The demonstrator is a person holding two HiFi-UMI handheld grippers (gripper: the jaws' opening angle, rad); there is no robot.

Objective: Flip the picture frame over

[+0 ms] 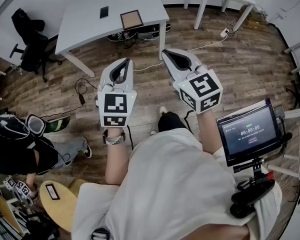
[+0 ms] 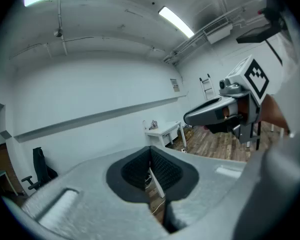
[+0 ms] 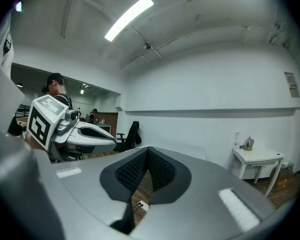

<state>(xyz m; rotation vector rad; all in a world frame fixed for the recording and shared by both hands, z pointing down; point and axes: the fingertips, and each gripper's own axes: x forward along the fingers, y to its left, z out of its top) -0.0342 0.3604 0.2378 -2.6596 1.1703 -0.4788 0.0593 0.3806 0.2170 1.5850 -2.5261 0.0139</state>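
Left gripper [image 1: 124, 62]: jaws closed tip to tip, nothing between them. Picture frame [image 1: 131, 19]: lies flat on the white table [image 1: 82, 21], well apart from both grippers. Right gripper [image 1: 168, 55]: jaws closed, empty, near the left gripper.

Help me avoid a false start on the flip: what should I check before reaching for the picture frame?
1. Picture frame lying on the white table, nothing on it: ok.
2. Left gripper empty: ok, jaws together.
3. Right gripper empty: ok, jaws together.
4. Jaws opened for a grasp: not ok.
5. Grippers near the frame: not ok, both well short of the table.
6. Which face is up: cannot tell.
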